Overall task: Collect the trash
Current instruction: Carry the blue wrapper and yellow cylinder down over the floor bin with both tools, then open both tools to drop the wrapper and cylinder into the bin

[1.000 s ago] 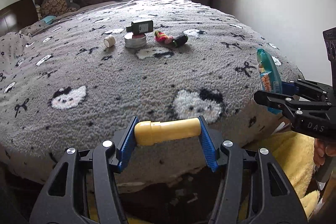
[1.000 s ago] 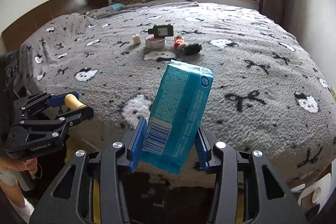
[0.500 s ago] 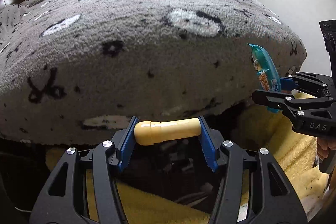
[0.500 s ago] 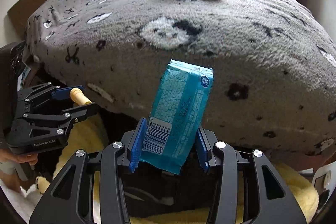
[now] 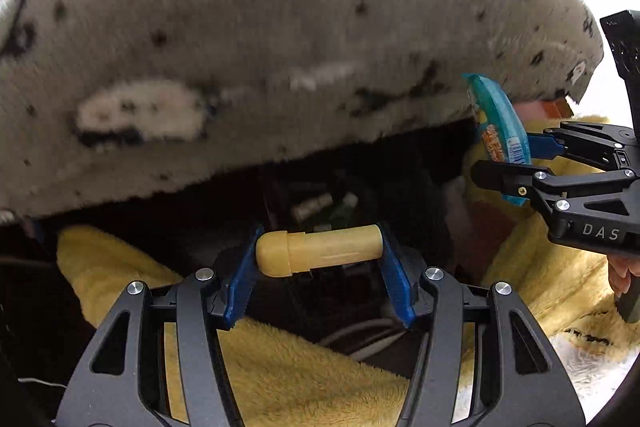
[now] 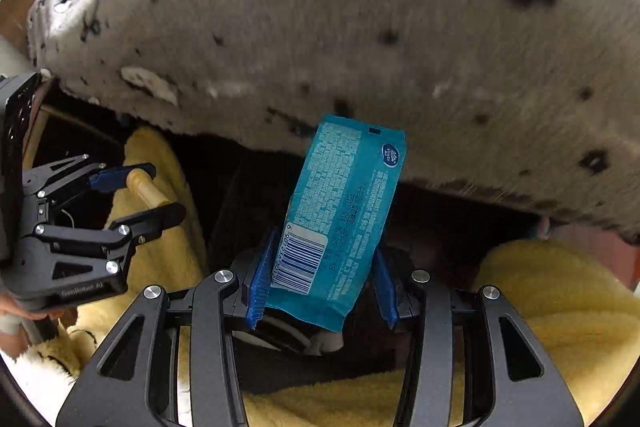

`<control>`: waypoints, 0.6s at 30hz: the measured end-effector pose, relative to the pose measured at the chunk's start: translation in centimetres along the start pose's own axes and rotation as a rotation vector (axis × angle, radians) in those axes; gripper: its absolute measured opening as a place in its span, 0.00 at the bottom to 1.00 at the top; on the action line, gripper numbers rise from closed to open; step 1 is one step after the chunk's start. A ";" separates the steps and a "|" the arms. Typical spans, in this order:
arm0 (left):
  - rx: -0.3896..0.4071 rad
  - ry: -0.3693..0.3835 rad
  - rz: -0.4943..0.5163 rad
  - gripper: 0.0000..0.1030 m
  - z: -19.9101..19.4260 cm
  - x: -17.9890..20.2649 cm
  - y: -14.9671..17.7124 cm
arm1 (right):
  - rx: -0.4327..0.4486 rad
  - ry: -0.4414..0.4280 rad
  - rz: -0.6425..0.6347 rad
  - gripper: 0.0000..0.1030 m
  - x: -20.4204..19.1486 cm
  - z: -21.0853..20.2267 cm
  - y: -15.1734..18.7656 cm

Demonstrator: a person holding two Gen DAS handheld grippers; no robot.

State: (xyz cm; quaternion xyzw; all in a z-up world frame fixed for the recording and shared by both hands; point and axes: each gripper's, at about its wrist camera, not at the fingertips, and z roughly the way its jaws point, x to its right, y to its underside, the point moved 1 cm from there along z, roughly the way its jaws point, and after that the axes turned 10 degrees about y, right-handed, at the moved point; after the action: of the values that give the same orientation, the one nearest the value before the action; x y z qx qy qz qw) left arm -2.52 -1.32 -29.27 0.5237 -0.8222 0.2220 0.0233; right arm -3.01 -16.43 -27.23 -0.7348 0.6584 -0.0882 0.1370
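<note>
Two grippers point down past the hanging edge of a grey fleece blanket [image 5: 280,27] toward a dark gap ringed by yellow plush fabric [image 5: 304,379]. On the left, the left gripper [image 5: 319,254] has its blue pads clamped on the ends of a yellow tube [image 5: 320,254] lying crosswise. On the right, the right gripper [image 6: 320,275] grips a teal snack packet [image 6: 344,211], tilted upright, barcode facing the camera.

Bedroom: fleece-covered bed [image 5: 280,27], yellow plush rug [image 6: 560,307].
</note>
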 end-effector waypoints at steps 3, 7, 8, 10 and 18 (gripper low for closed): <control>-0.038 -0.004 -0.010 0.52 1.3 -0.6 0.7 | -0.032 -0.015 0.010 0.44 -0.1 1.1 0.0; -0.089 0.013 -0.033 0.52 2.9 -1.4 1.0 | -0.074 -0.041 0.029 0.44 0.1 2.3 0.0; -0.099 0.018 -0.038 0.52 3.3 -1.4 1.1 | -0.081 -0.044 0.031 0.44 0.2 2.6 0.1; -0.123 0.033 -0.049 0.52 4.1 -1.6 1.3 | -0.096 -0.048 0.039 0.44 0.0 3.2 0.3; -0.151 0.042 -0.068 0.52 5.4 -2.0 1.5 | -0.131 -0.052 0.045 0.45 0.1 4.3 0.0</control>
State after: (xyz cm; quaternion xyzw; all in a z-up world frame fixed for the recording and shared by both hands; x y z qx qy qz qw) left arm -1.93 -1.20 -35.17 0.5433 -0.8176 0.1695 0.0873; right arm -1.66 -16.19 -31.33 -0.7294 0.6752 -0.0226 0.1078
